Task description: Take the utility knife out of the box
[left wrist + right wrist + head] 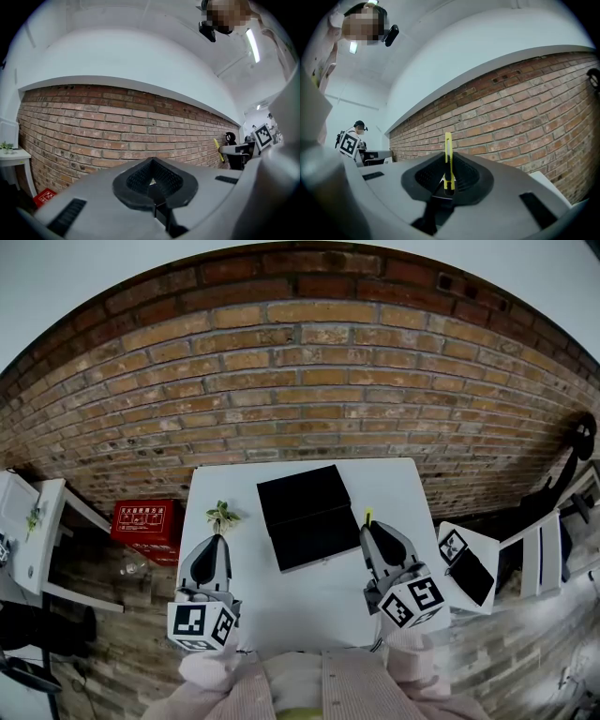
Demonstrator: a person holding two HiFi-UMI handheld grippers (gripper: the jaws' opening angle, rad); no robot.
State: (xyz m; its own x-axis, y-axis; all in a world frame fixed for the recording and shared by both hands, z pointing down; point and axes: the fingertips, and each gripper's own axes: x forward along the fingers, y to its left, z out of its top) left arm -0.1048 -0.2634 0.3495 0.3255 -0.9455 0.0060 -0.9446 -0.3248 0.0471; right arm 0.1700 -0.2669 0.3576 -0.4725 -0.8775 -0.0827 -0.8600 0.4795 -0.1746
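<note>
A flat black box lies closed on the middle of the white table. My right gripper hovers to the right of the box, shut on a slim yellow utility knife. In the right gripper view the utility knife stands upright, clamped between the jaws of the right gripper and poking out past them. My left gripper hangs over the table's left side, apart from the box. In the left gripper view the left gripper has its jaws together with nothing between them. The yellow utility knife shows far off at the right.
A small potted plant stands on the table just ahead of the left gripper. A brick wall runs behind the table. On the floor at the left sits a red box beside a white side table. A white stand is at the right.
</note>
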